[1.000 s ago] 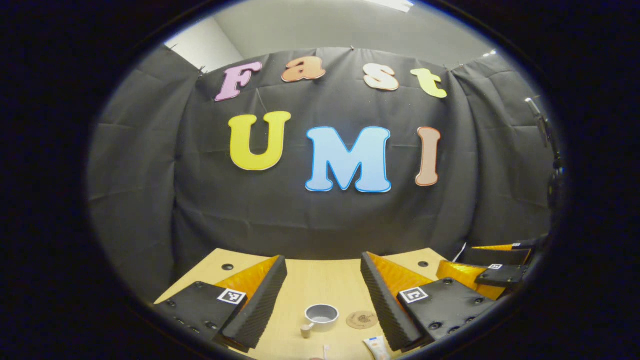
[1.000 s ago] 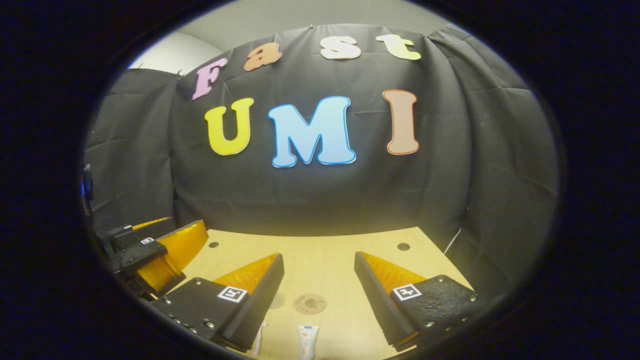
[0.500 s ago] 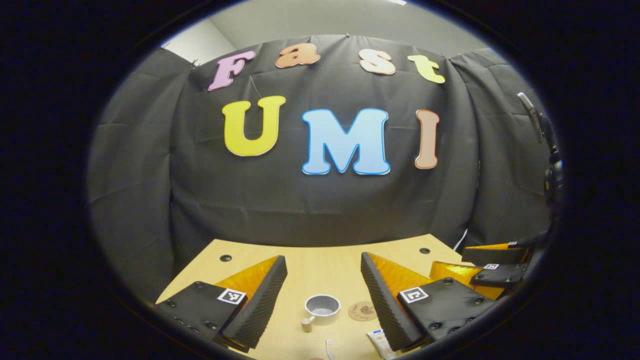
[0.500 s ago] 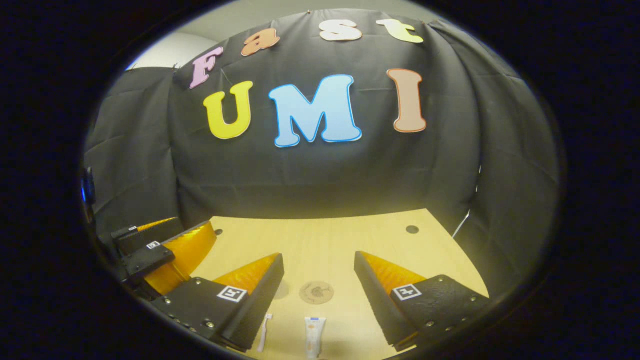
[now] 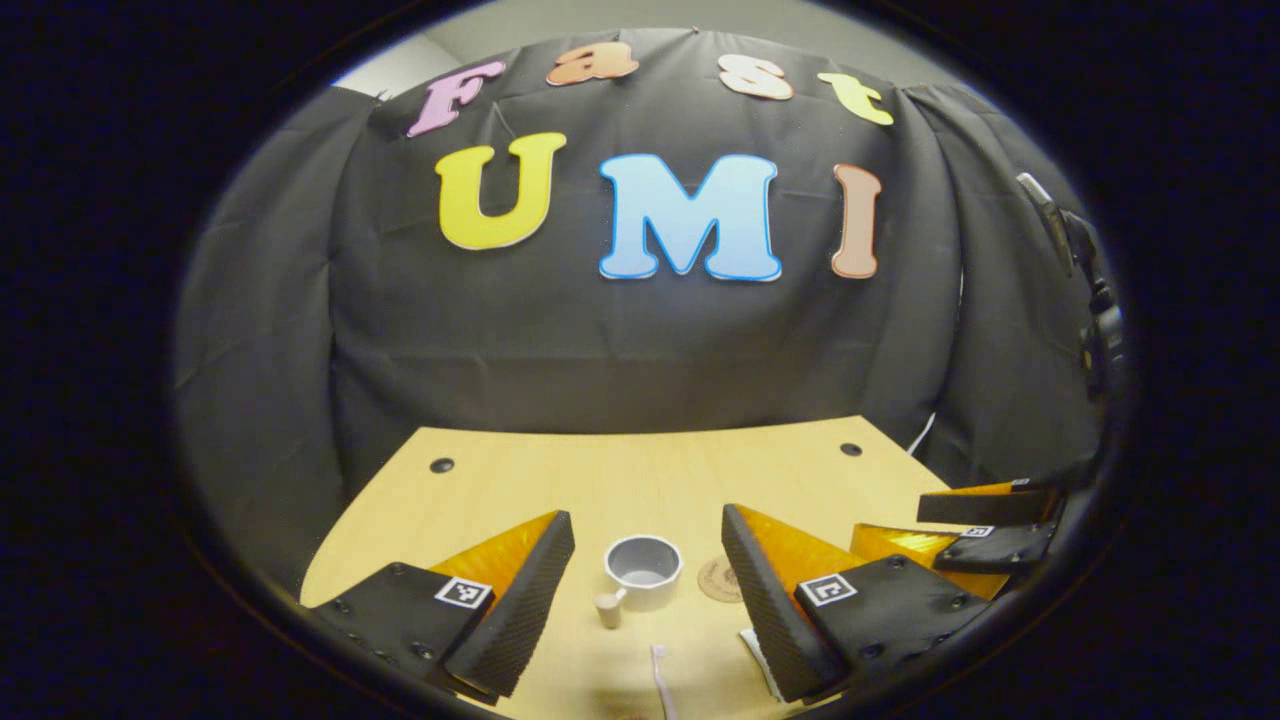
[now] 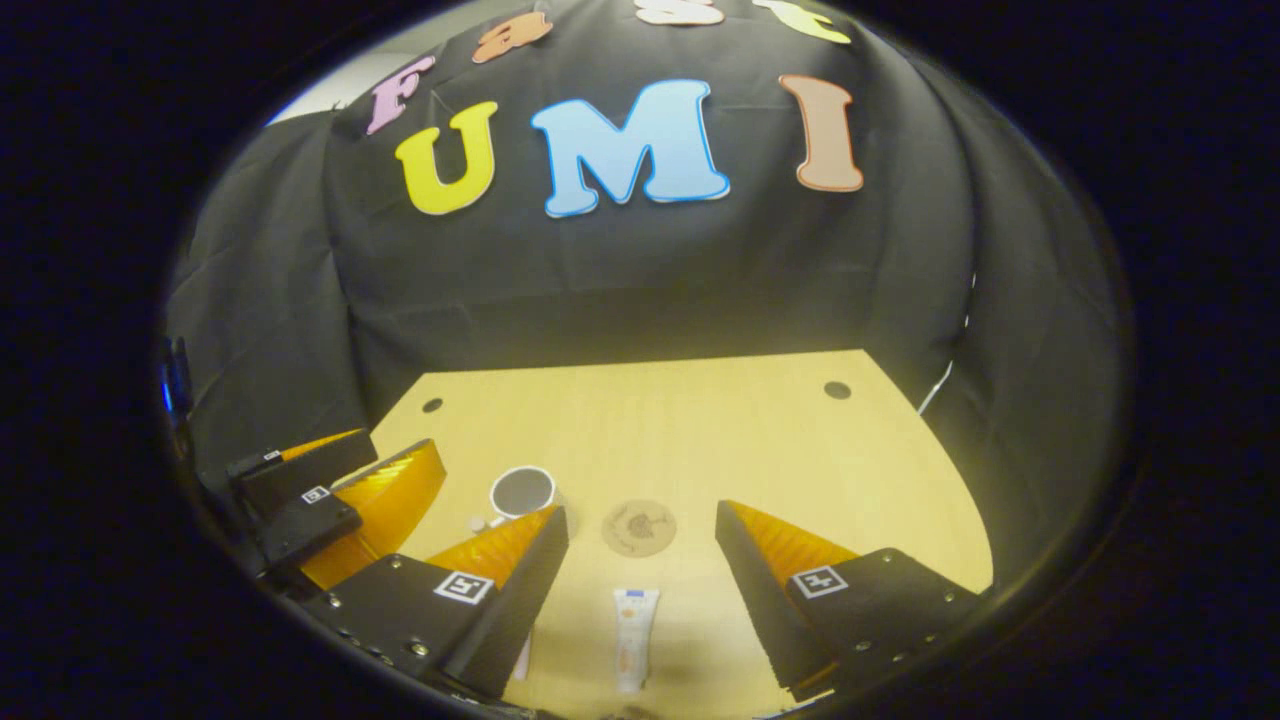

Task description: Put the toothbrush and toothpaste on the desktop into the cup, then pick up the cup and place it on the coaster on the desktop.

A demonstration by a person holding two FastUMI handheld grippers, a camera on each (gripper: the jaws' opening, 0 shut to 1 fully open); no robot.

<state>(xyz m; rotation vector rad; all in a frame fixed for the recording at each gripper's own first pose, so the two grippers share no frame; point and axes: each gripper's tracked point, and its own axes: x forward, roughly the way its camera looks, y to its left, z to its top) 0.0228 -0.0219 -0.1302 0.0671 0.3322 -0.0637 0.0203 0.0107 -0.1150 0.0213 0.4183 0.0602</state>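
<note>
1. Left gripper (image 5: 648, 575) spread, empty, above the table (image 5: 560, 480); toothbrush (image 5: 659, 678) lies just ahead between its fingers, long axis along them, head toward cup (image 5: 643, 572).
2. Right gripper (image 6: 640, 575) spread, empty; toothpaste (image 6: 633, 636) lies between its fingers, lengthwise, nearer this one; coaster (image 6: 639, 527) just beyond.

Overhead light falls warm on the pale wooden tabletop (image 6: 700, 430), brightest at centre and dimming toward the edges. Fisheye distortion bows the black cloth wall (image 5: 620, 340). Soft shadows sit under the orange-and-black gripper fingers (image 6: 505, 555). Focus is sharp.
</note>
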